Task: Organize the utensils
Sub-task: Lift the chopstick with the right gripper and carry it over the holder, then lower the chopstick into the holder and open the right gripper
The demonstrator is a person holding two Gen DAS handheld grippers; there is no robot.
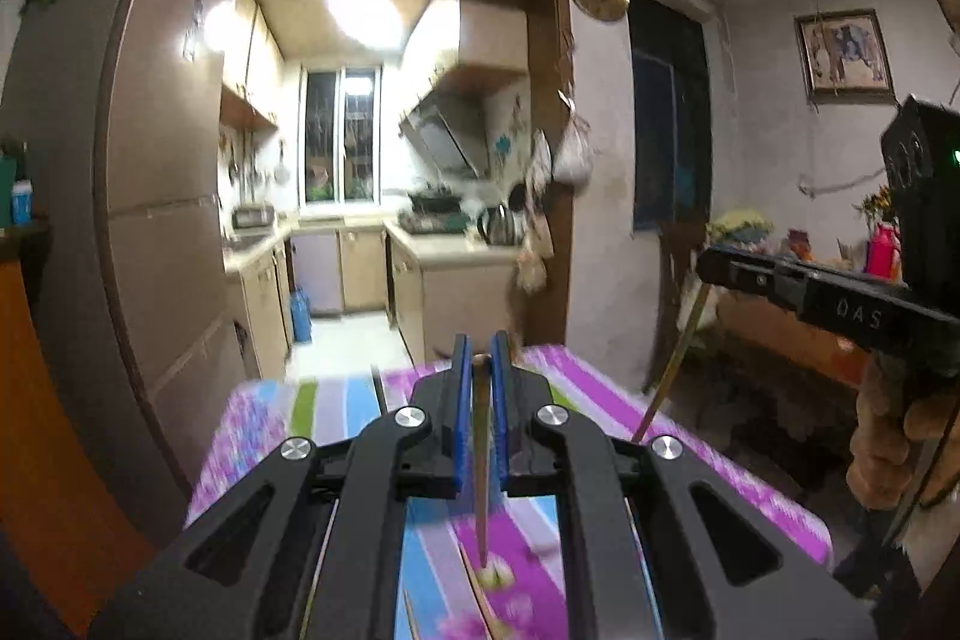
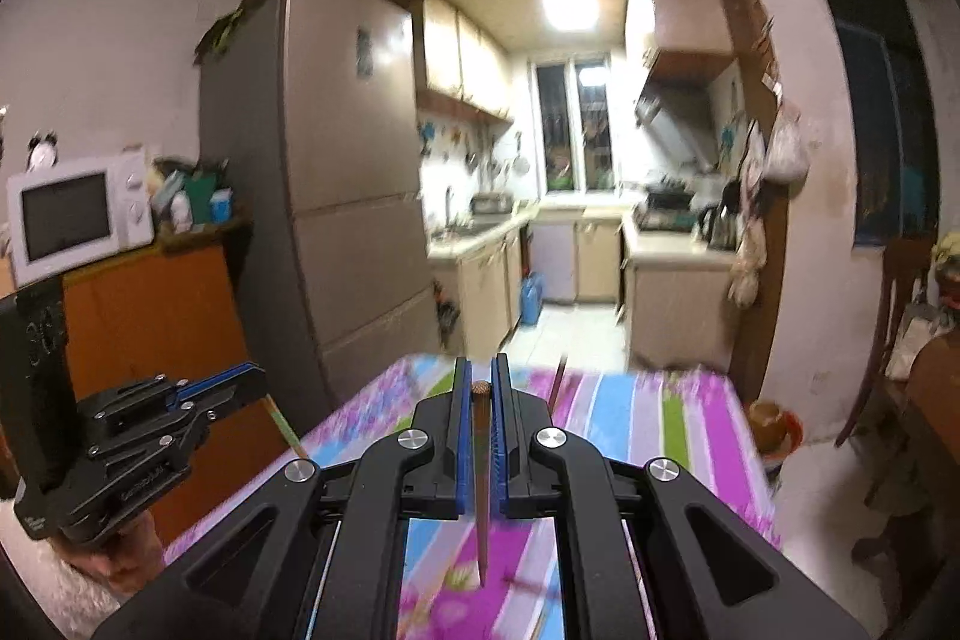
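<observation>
The left tool (image 1: pixel 480 346) is closed on a brown wooden chopstick (image 1: pixel 482 460), pinched between its two blue-padded fingers (image 1: pixel 461 400). The chopstick stands nearly upright in the grip, its blunt end at the fingertips and its pointed end hanging down below the tool, above the worktop (image 1: pixel 336 400). The worktop wears a cloth striped in purple, blue, green and white with a flower print. More loose chopsticks (image 1: pixel 480 598) lie on the cloth beneath the tool, blurred.

The right tool (image 2: pixel 480 370) is likewise closed on a second chopstick (image 2: pixel 480 472), reddish-brown, clamped the same way: round end up at the fingertips, point hanging down over the striped cloth. Another thin stick (image 2: pixel 558 385) shows just beyond the right tool's tip, too blurred to read clearly.

Each tool is visible from the other's camera. To the right of the left tool, a hand (image 1: pixel 888 436) grips the black handle of the right tool, its chopstick slanting down toward the worktop's edge. To the left of the right tool, the left tool sits raised, held by a hand (image 2: pixel 129 556) in a pale sleeve.

Beyond both tools a tall grey-brown refrigerator (image 1: pixel 156 196) stands at the left of a doorway into a lit kitchen. Left of the right tool, farther off, a white microwave (image 2: pixel 78 214) rests on an orange cabinet (image 2: pixel 144 316).
</observation>
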